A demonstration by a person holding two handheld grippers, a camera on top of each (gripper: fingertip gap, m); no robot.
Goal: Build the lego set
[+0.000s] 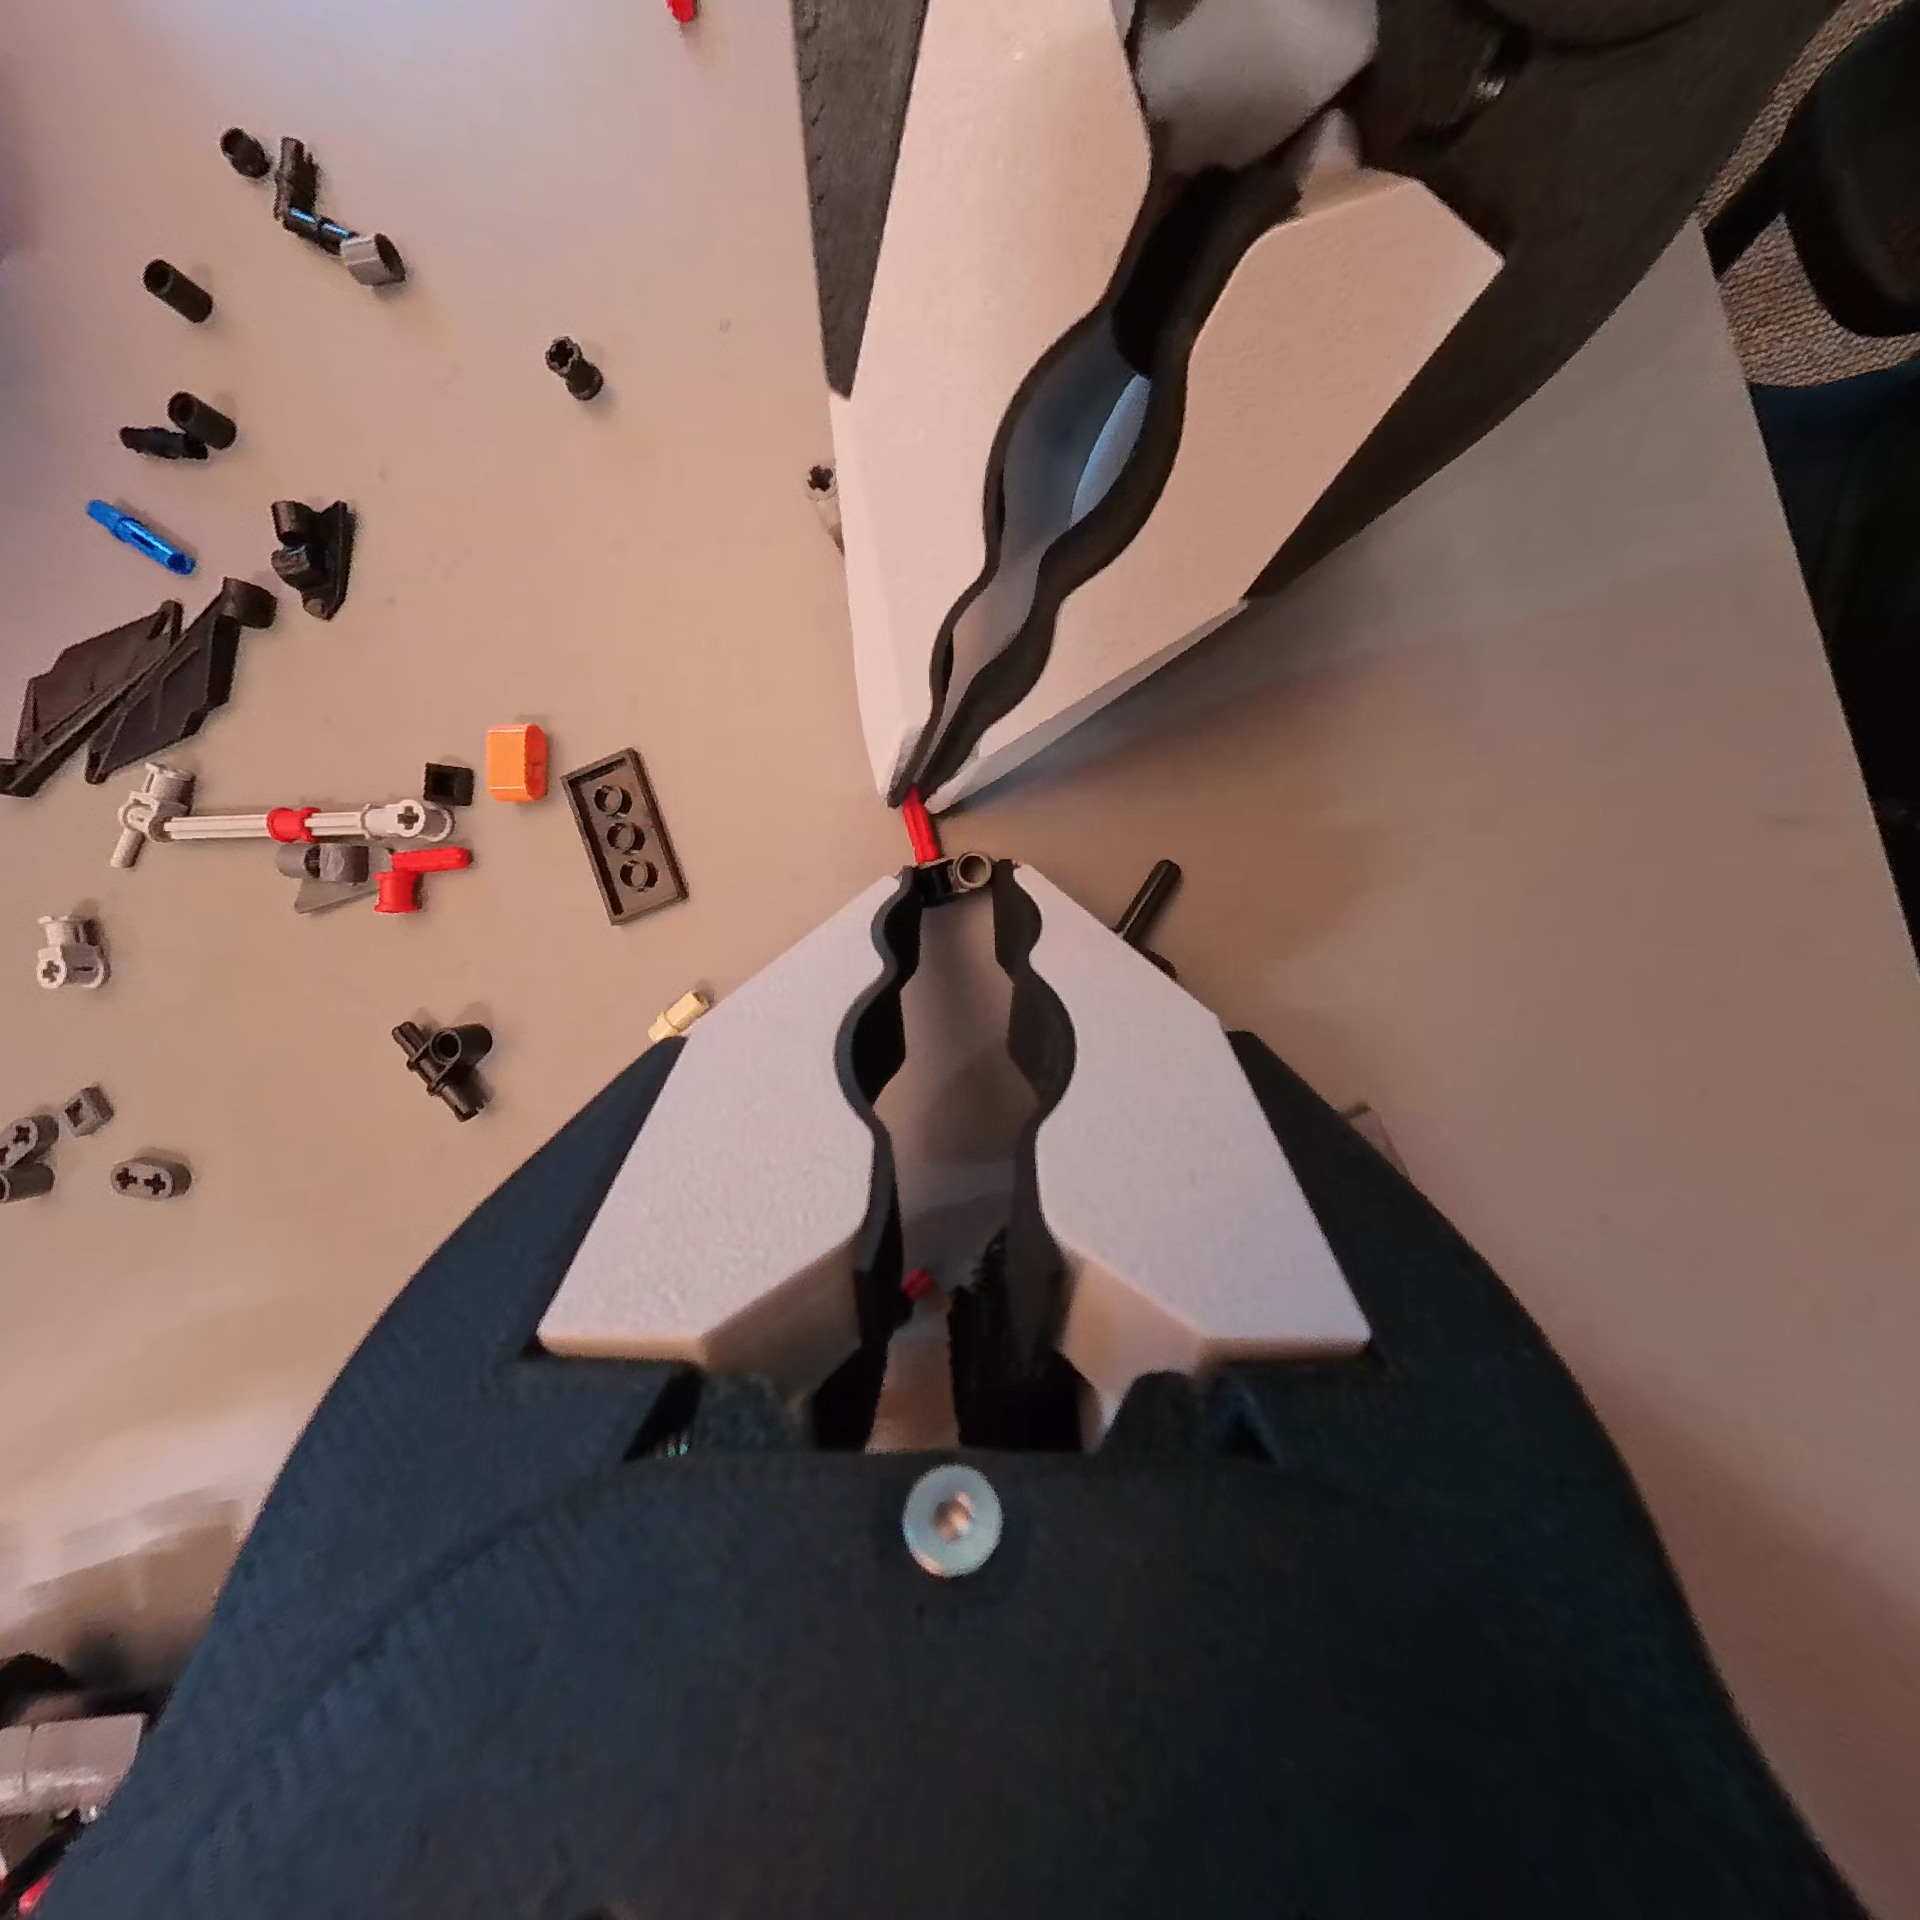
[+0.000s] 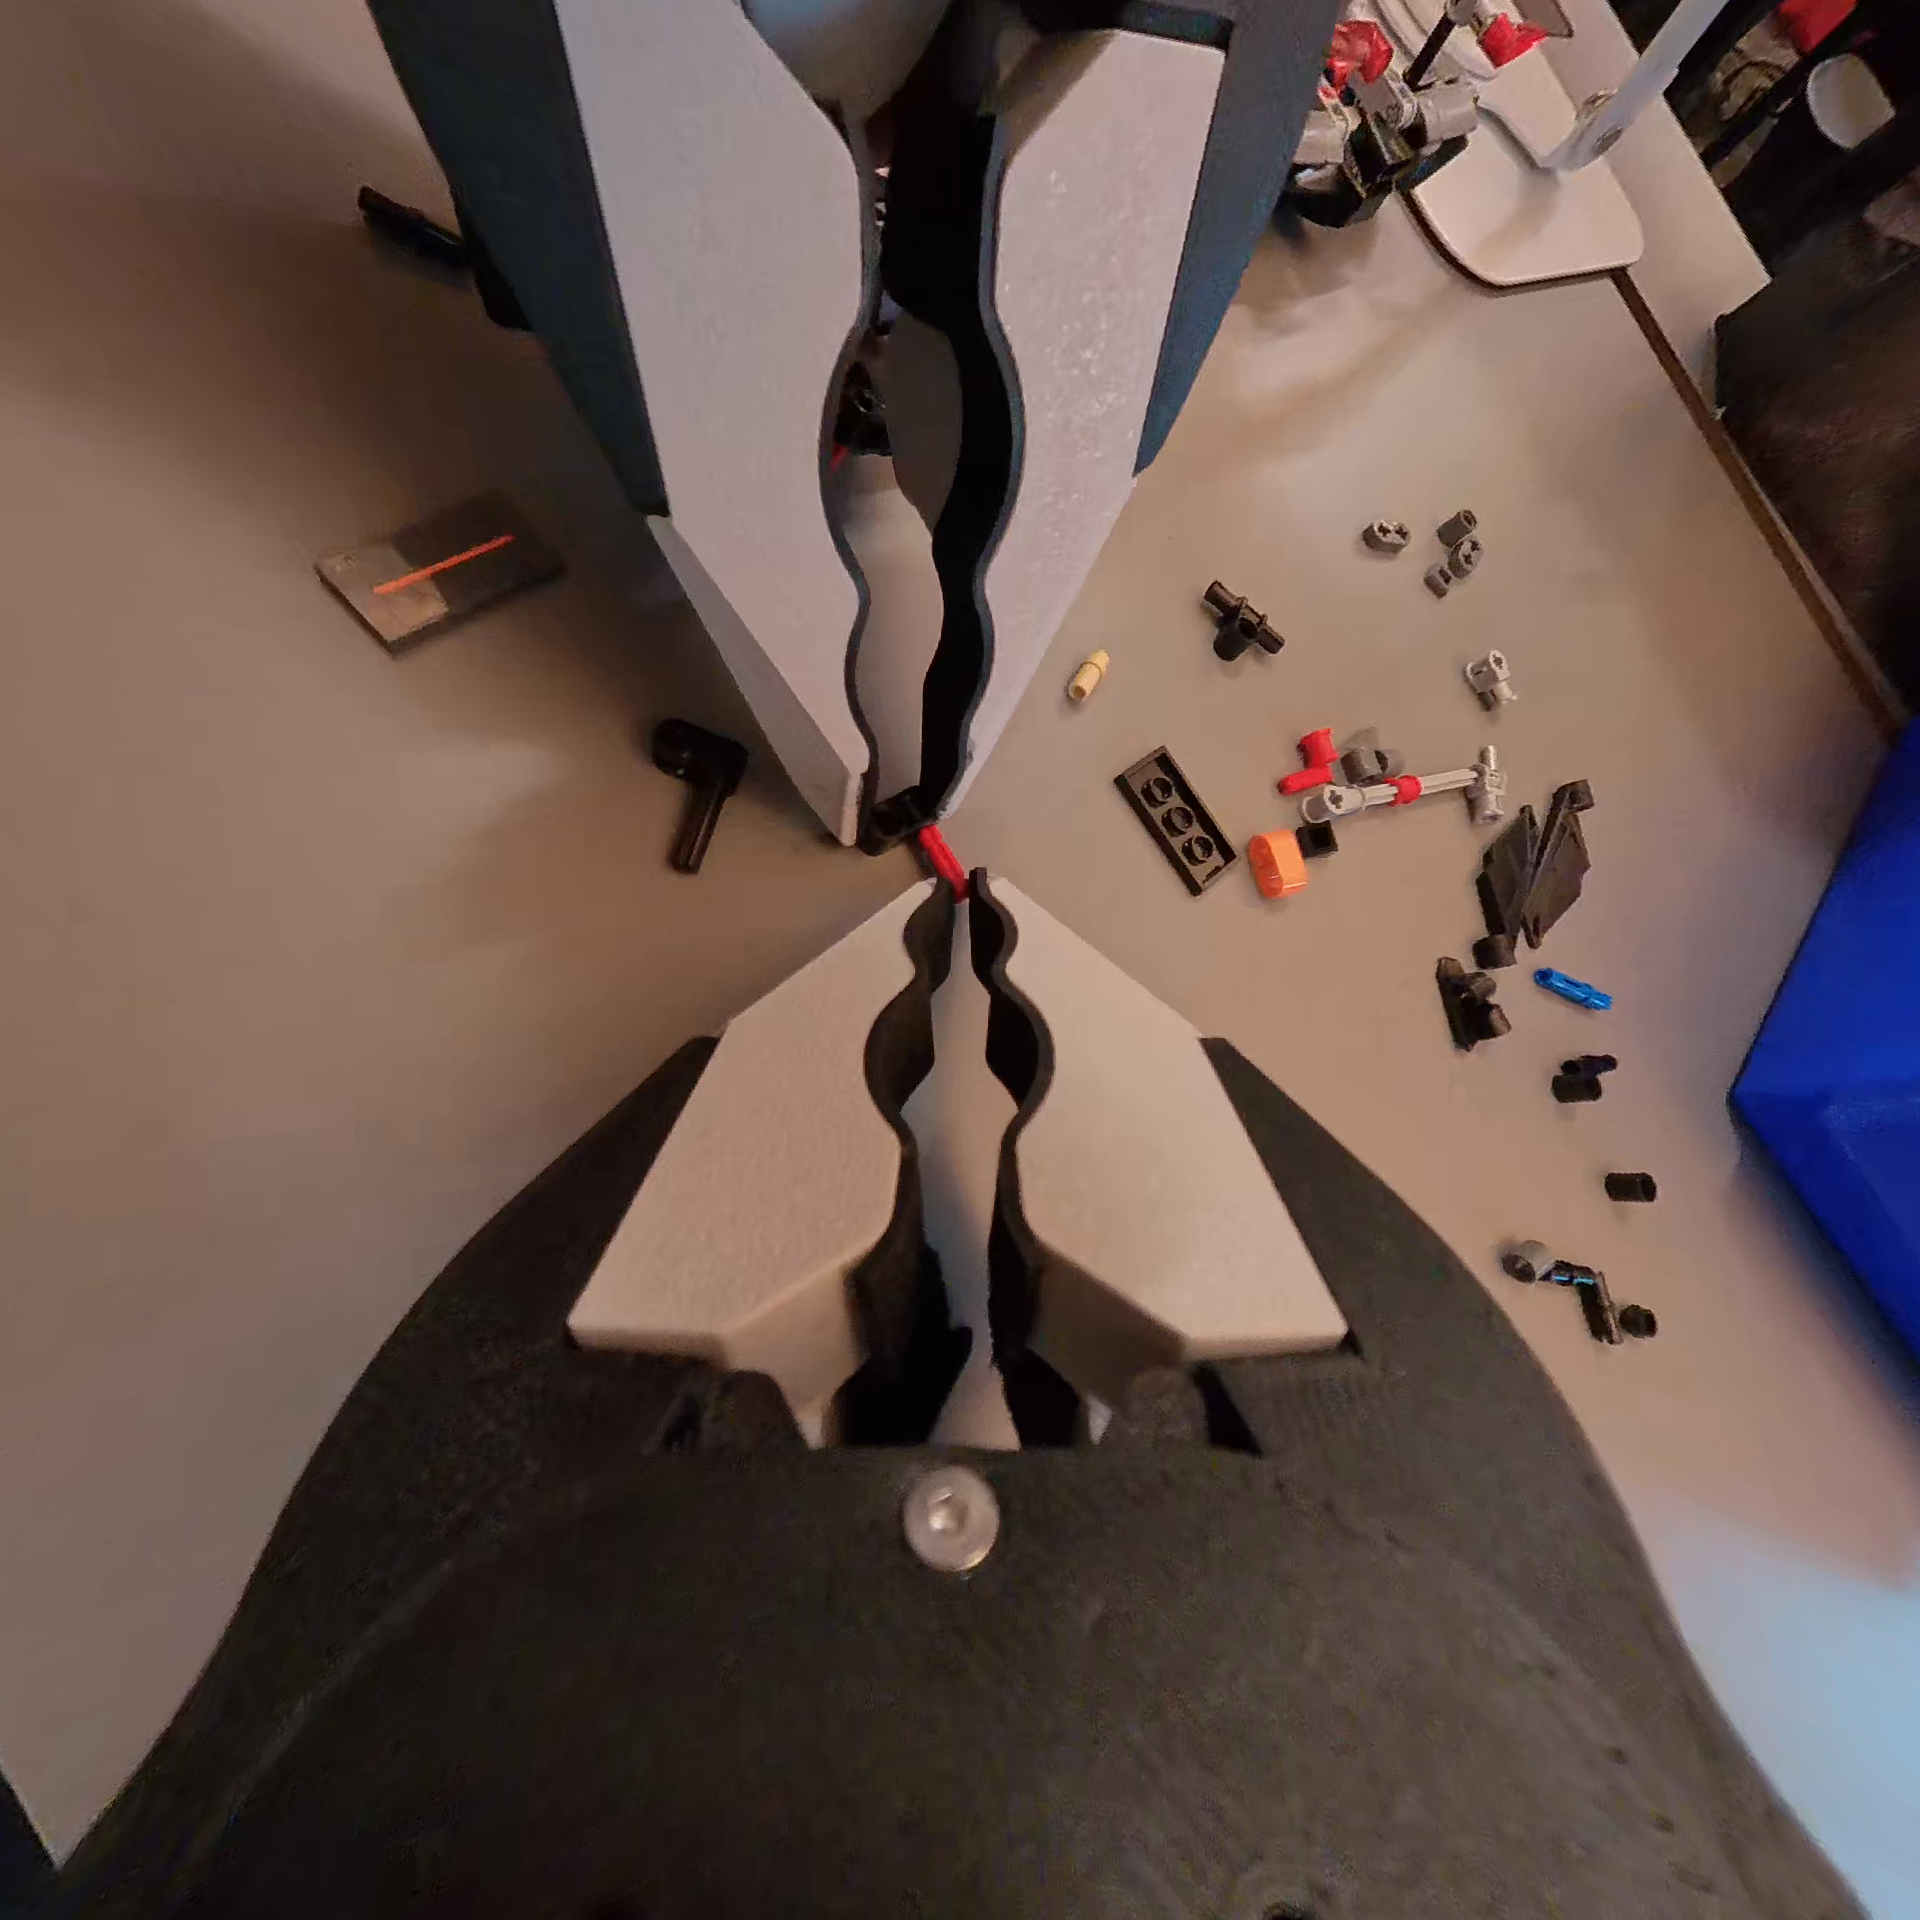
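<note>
Red plastic axle pin (image 1: pixel 916 828), short and thin, is clamped at the very tips of the right gripper (image 1: pixel 914 795), whose jaws are pressed together on its far end so most of the pin sticks out free for insertion. The left gripper (image 1: pixel 956 883) is closed on a small black plastic connector with a round grey-rimmed hole (image 1: pixel 958 871), pinched at the tips with the hole end exposed, likely so the pin can enter. In the right wrist view the same red pin (image 2: pixel 943 854) runs from the right gripper (image 2: pixel 961 885) up to the black connector (image 2: pixel 896 816) held by the left gripper (image 2: pixel 902 821); pin tip touches or is just entering the connector, depth cannot be told. Both tools meet tip to tip above the beige table (image 1: pixel 644 540), near its middle, grippers opposed so the push goes along the pin axis. Judgement: step in hand is seating the pin in the connector; the build looks early, since many parts are loose.

Loose parts lie together toward one side of the table: flat black three-hole plate (image 1: pixel 624 835), orange rounded brick (image 1: pixel 516 763), grey axle assembly with red bushes (image 1: pixel 281 824), blue pin (image 1: pixel 139 535), black angled panels (image 1: pixel 114 691), tan peg (image 1: pixel 677 1015). A black L-shaped pin piece (image 2: pixel 694 784) sits just beside the left gripper's finger. A partly built model (image 2: pixel 1392 114) stands near the far table edge. Risk: small pin may twist out of the tip grip if pushed off-axis.
</note>
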